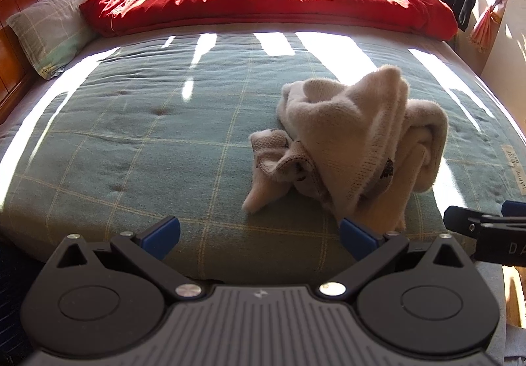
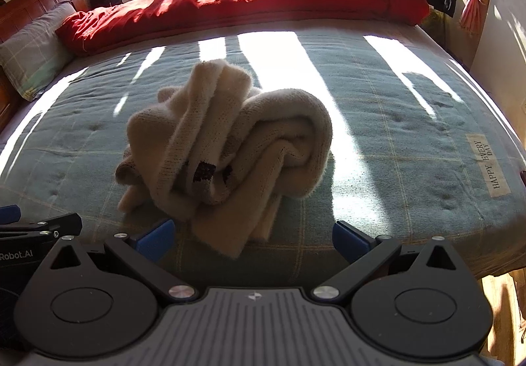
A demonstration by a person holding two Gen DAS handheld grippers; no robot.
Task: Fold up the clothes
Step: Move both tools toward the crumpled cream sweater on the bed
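- The left gripper [image 1: 259, 236] is hanging with its jaws spread wide and nothing between the blue pads; its right pad is sitting just in front of the lowest flap of the garment, though whether it is touching the cloth cannot be told.
- The right gripper [image 2: 253, 239] is likewise standing fully spread and pinching nothing, with a trailing flap of the garment lying between its pads in the picture, seemingly on the bed beyond them.
- The cream knitted sweater [image 2: 227, 142] is lying in a crumpled heap near the front edge of the bed, on the green checked bedspread [image 1: 131, 142], with a dark knitted motif showing among its folds.
- Both grippers are sitting close together at the bed's front edge, each visible at the border of the other's view.
- Further out, a red quilt [image 1: 263, 4] is stretching across the far side, a grey checked pillow [image 1: 49, 24] is resting by the wooden headboard, and clothes are hanging along the back wall.
- Likely trouble from here: the heap is hiding its hem, sleeves and shoulders, so a pinch taken now may be catching several layers at once, and lifting would be dragging the whole bundle up rather than opening it.
- The bright sun stripes are washing out parts of the knit, making edges harder to judge.
- With the sweater so near the edge, a pull toward the person could be sliding it off the bed.
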